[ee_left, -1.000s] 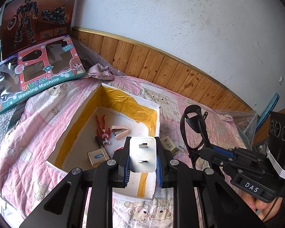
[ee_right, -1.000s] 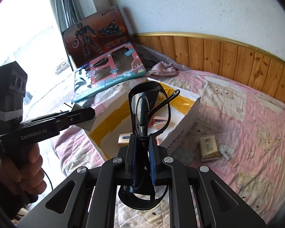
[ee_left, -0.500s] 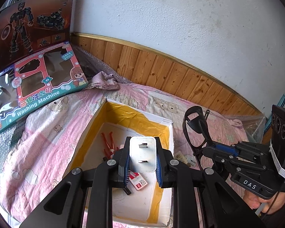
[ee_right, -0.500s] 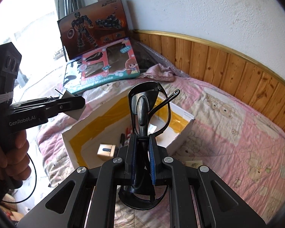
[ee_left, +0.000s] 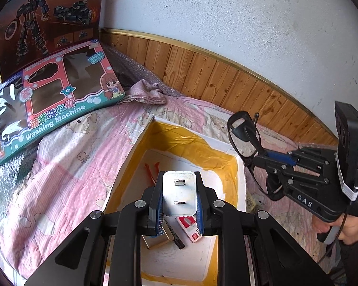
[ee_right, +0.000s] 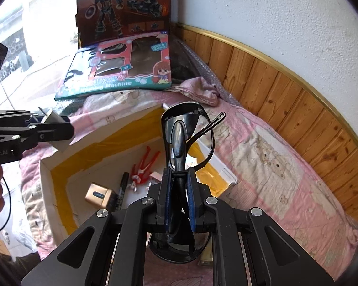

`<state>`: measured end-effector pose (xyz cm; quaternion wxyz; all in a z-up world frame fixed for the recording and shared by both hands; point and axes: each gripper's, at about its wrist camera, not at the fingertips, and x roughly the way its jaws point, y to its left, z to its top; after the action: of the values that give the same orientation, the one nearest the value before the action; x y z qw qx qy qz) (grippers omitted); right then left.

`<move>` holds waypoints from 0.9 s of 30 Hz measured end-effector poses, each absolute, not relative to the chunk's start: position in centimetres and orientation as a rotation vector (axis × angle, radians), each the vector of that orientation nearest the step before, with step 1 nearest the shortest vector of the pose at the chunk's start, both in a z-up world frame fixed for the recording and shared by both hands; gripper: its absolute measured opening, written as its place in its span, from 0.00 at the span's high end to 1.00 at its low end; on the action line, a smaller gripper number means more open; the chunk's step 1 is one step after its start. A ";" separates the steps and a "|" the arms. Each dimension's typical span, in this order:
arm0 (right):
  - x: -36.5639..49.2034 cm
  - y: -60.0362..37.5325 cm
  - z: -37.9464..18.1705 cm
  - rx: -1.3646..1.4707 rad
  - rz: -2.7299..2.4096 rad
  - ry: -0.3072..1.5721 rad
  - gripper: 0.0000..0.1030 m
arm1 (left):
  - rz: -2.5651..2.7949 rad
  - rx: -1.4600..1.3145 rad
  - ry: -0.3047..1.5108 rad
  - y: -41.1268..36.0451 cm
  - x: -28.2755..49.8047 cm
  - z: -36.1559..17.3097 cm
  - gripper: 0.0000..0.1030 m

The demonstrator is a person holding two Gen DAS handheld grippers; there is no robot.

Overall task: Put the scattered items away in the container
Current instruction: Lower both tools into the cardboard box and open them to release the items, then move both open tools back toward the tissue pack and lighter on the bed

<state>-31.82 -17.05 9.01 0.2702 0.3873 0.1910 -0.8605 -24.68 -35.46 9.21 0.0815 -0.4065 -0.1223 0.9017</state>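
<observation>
My left gripper [ee_left: 179, 194] is shut on a white plug adapter [ee_left: 179, 190] with two metal prongs, held above the open white box [ee_left: 241, 181] lined with yellow tape. My right gripper [ee_right: 179, 190] is shut on folded black glasses [ee_right: 187, 128], held over the box's right wall [ee_right: 223, 174]. In the left wrist view the right gripper [ee_left: 272, 156] and the glasses [ee_left: 244, 135] hang at the box's far right corner. Inside the box lie red pliers [ee_right: 144, 164], a black marker [ee_right: 121, 190], a gold box [ee_right: 99, 195] and a red-and-white pack [ee_left: 189, 226].
The box sits on a pink bear-print quilt [ee_left: 66, 157]. Two toy boxes, one marked Washing Machine [ee_left: 52, 100], lean at the back left. A wood-panelled wall [ee_left: 226, 76] runs behind. A small tan packet [ee_left: 250, 201] lies on the quilt right of the box. A hand [ee_left: 346, 228] holds the right gripper.
Both grippers have moved forward over the box, which now lies right under them. The plug adapter and the glasses stay clamped as before.
</observation>
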 end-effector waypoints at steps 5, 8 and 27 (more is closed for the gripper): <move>-33.6 -18.2 7.3 1.046 -2.282 0.653 0.88 | 2.637 -1.291 -0.366 -34.8 -23.8 6.7 0.79; -34.1 -19.3 6.5 1.028 -2.243 0.746 0.88 | 2.617 -1.346 -0.376 -34.8 -23.7 5.0 0.79; -38.7 -23.0 -0.8 1.091 -2.102 0.980 0.70 | 2.677 -1.513 -0.294 -36.1 -26.4 1.2 0.59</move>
<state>-38.65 -23.00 -0.75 0.2851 0.4081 0.3664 -0.7861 -26.44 -36.13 1.18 0.0266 -0.4896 -0.0950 0.8663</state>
